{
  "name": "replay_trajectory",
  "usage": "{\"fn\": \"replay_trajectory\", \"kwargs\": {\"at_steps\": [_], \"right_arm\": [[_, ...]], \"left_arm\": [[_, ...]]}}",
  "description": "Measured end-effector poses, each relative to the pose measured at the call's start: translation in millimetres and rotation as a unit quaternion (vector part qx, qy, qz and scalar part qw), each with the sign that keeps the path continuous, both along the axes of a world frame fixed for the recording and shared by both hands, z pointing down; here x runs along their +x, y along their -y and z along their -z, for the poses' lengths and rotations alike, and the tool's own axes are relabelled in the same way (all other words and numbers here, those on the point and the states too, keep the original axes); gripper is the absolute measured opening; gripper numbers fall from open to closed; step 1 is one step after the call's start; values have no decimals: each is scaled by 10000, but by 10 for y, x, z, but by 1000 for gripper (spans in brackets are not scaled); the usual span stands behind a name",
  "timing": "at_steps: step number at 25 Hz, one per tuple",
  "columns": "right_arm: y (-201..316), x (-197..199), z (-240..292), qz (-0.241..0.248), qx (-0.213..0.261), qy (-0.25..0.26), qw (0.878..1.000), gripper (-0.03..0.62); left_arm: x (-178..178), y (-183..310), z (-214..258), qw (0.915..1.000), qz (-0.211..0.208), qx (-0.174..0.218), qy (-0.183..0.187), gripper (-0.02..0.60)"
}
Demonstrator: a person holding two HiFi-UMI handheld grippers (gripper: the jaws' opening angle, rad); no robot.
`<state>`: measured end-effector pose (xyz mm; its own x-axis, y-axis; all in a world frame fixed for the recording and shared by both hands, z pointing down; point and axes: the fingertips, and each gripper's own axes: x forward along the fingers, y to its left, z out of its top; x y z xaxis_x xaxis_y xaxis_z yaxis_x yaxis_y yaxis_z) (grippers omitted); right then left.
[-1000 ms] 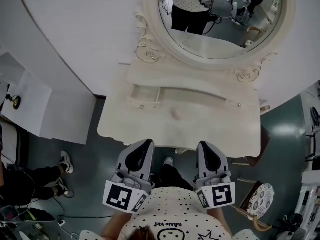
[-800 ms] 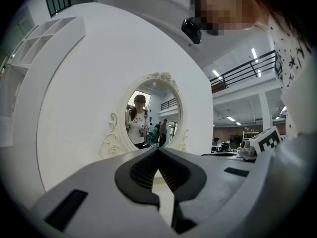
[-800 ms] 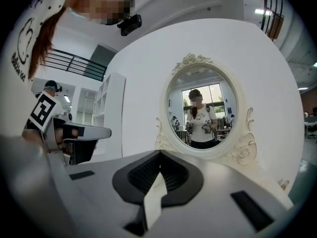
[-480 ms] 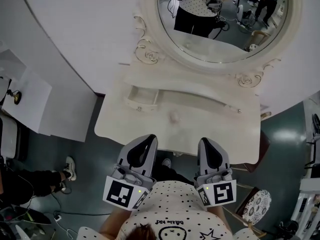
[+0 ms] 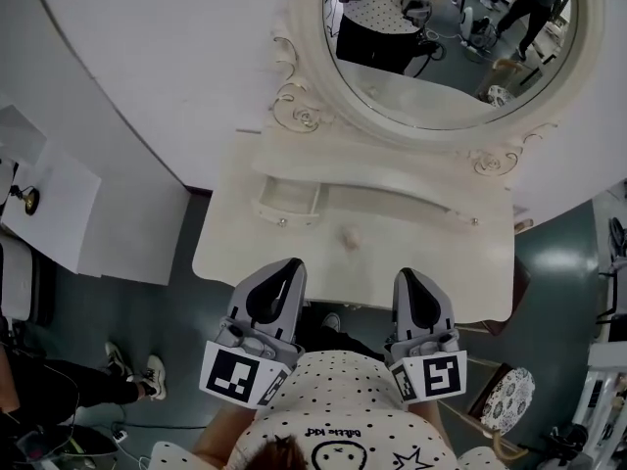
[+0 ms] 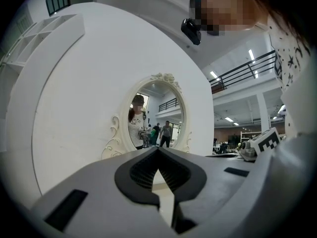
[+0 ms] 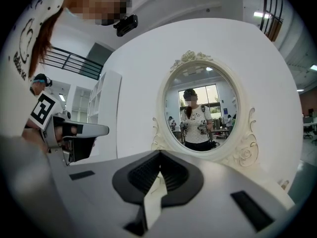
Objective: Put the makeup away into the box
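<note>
Both gripper views: jaws fully closed, tips meeting, nothing between; beyond them the oval mirror (image 7: 200, 110). Head view alone shows the table (image 5: 431, 248), with left gripper (image 5: 284, 272) and right gripper (image 5: 413, 280) at its near edge, and a small pale item (image 5: 346, 236), possibly makeup, mid-table, too small to identify. Jaw bodies hide most of the tabletop in the gripper views.

Illegible print on the shirt (image 5: 333, 392)

A small pale-pink rounded makeup piece (image 5: 348, 236) lies ahead, between the left claw (image 5: 285, 268) and right claw (image 5: 410, 278), touching neither.
</note>
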<state>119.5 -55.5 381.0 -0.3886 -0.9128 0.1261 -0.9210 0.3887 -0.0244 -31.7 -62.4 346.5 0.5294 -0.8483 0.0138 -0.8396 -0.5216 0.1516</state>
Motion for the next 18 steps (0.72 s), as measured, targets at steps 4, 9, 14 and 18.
{"fn": "replay_trajectory", "kwargs": {"at_steps": [4, 9, 14, 18], "right_arm": [[128, -123, 43, -190, -22, 26, 9998, 6], [268, -262, 57, -412, -24, 49, 9991, 6], [386, -318, -27, -643, -134, 77, 9978, 6], [457, -375, -41, -633, -185, 36, 9978, 6]], "left_arm": [[-132, 171, 40, 9998, -182, -25, 5, 5], [-317, 371, 41, 9995, -312, -57, 4, 5], [-483, 524, -35, 9993, -342, -149, 20, 5], [-532, 572, -59, 9992, -346, -200, -12, 5]]}}
